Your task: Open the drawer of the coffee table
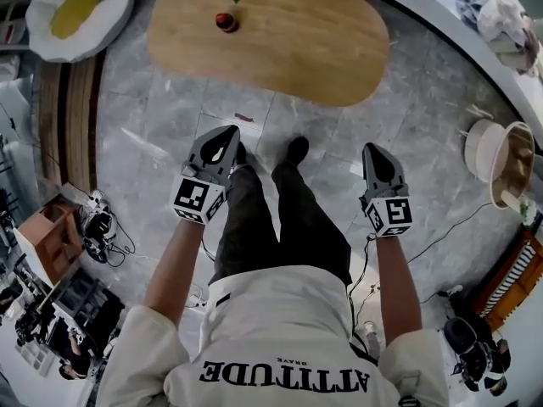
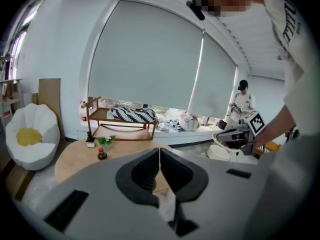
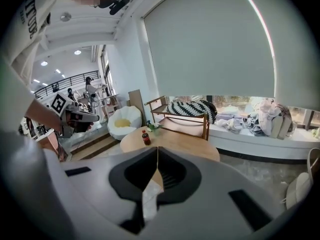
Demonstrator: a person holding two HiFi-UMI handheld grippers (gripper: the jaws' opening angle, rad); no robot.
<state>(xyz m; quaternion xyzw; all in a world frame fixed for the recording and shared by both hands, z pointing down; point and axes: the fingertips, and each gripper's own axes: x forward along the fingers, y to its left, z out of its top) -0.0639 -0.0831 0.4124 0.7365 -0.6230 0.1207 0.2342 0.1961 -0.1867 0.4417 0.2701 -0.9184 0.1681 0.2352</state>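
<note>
Person's shirt [image 1: 280,329] is looming nearest; left gripper [image 1: 232,131] and right gripper [image 1: 372,149] are hanging empty, fingers [image 2: 142,171] pressed together, well short of the worktop [image 1: 280,45]. Its drawer is not showing. Approach is only beginning, I'd judge: stepping closer, stooping and finding the drawer front are coming next.

Soft daylight through the pale window blind [image 2: 150,59] lights the room brightly, leaving only faint shadows on the grey floor [image 1: 170,125]. All views bulge at the edges; both gripper views have black corners.
</note>
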